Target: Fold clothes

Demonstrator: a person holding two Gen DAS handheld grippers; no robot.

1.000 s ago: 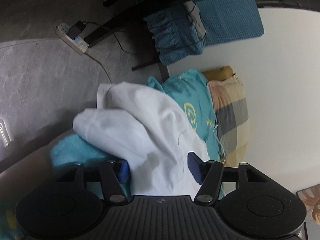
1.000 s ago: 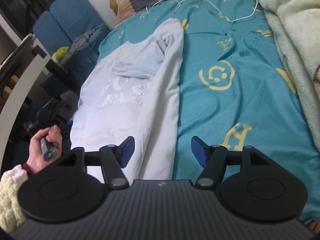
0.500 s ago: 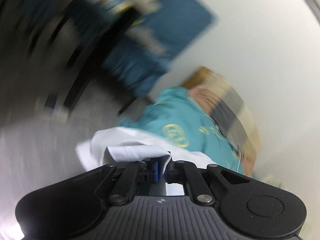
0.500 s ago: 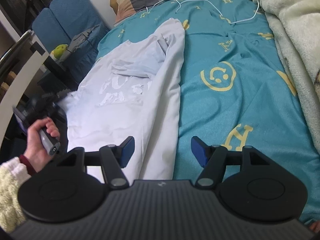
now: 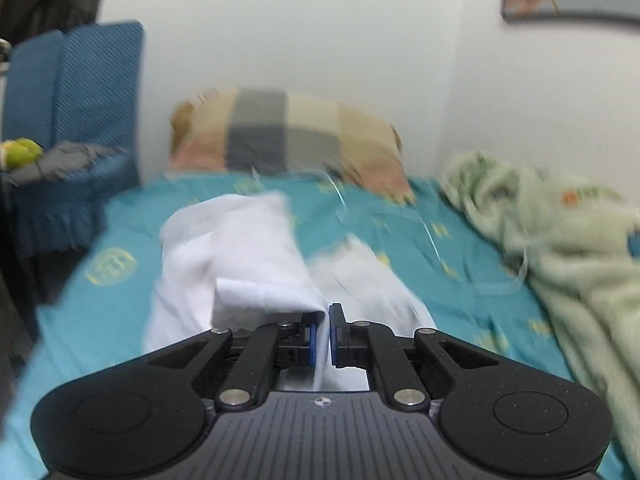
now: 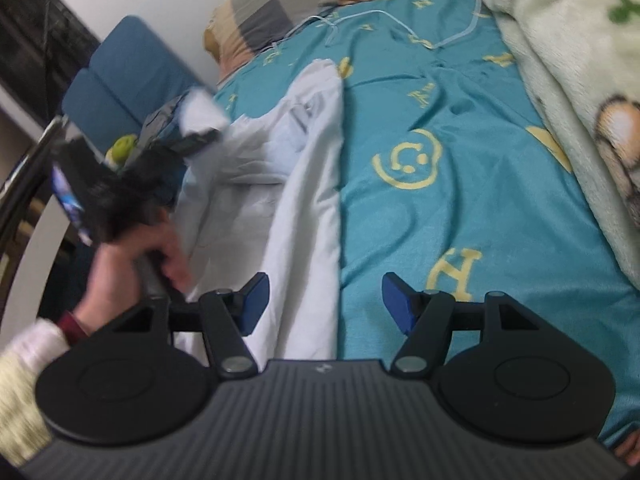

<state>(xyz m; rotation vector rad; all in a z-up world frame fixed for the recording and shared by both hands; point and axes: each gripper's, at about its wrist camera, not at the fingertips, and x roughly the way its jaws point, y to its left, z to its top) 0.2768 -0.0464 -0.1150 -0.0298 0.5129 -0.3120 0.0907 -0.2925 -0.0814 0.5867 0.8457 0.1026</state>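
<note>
Soft, even indoor light, no glare, only faint shadows under cloth folds; heavy motion blur across the pillow (image 5: 280,136) and blanket (image 5: 560,240) in left view; smeared hand (image 6: 132,264) in right; fisheye bending at edges

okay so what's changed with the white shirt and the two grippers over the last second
The left gripper has closed on an edge of the white shirt and swung it up over the bed, turning to face the checked pillow. The right gripper stayed open above the shirt's near edge; the teal sheet is unchanged.
</note>
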